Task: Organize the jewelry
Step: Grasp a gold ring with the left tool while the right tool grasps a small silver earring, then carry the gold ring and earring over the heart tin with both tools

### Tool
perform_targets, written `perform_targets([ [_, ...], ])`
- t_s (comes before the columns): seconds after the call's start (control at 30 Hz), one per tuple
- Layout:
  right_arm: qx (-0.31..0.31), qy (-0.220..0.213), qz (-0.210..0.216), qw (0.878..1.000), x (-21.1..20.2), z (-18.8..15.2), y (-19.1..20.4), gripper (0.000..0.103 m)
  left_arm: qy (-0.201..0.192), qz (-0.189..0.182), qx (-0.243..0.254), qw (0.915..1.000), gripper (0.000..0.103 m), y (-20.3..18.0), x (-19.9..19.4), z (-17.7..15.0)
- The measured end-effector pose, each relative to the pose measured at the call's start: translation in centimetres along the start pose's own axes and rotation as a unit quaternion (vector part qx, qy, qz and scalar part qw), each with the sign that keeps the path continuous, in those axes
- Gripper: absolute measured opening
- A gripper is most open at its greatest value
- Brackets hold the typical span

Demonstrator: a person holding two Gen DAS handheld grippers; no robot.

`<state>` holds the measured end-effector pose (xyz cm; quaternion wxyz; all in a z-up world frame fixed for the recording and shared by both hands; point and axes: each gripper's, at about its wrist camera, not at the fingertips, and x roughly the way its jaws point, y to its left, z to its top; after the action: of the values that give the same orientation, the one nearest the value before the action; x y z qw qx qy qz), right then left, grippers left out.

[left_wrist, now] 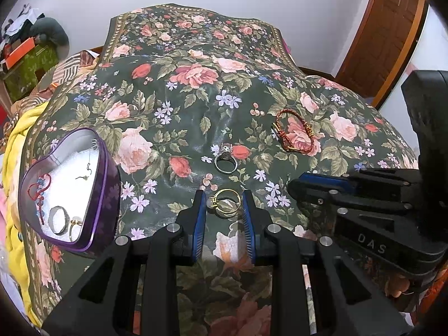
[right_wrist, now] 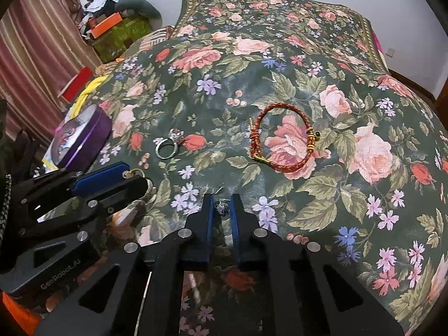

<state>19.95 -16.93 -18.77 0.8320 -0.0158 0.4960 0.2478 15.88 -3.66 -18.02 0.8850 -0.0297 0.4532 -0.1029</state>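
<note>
Two views: each shows what the other hides.
Left wrist only: the inside of the heart-shaped box (left_wrist: 68,193), with rings and a red cord on its white lining.
Right wrist only: a small dark jewel (right_wrist: 221,206) between the right tongs (right_wrist: 221,205), which are clenched on it.
Left tongs (left_wrist: 224,203): released, straddling a gold ring (left_wrist: 225,202) that lies flat on the floral cloth (left_wrist: 179,89).
Silver ring (left_wrist: 226,158): beyond it, its stone pointing away.
Red bracelet (right_wrist: 282,140): flat on the cloth, its long axis running near to far.

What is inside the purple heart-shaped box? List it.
Inside the purple heart-shaped box, on a white lining: a red cord bracelet, a silver ring, a gold ring and a thin chain. The near wall hides the lining's front edge.
</note>
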Motion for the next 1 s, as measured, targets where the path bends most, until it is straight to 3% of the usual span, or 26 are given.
perform_targets([
  [0.6, 0.004, -0.057, -0.002, 0.998, -4.8, 0.7, 1.0, 0.010, -0.046, 0.009, 0.001, 0.9989, 0.024, -0.6, -5.0, 0.6],
  [1.0, -0.028, -0.110, -0.012, 0.993, -8.8, 1.8, 4.0, 0.010, -0.097, 0.011, 0.000, 0.9952, 0.024, -0.4, -9.8, 0.9],
])
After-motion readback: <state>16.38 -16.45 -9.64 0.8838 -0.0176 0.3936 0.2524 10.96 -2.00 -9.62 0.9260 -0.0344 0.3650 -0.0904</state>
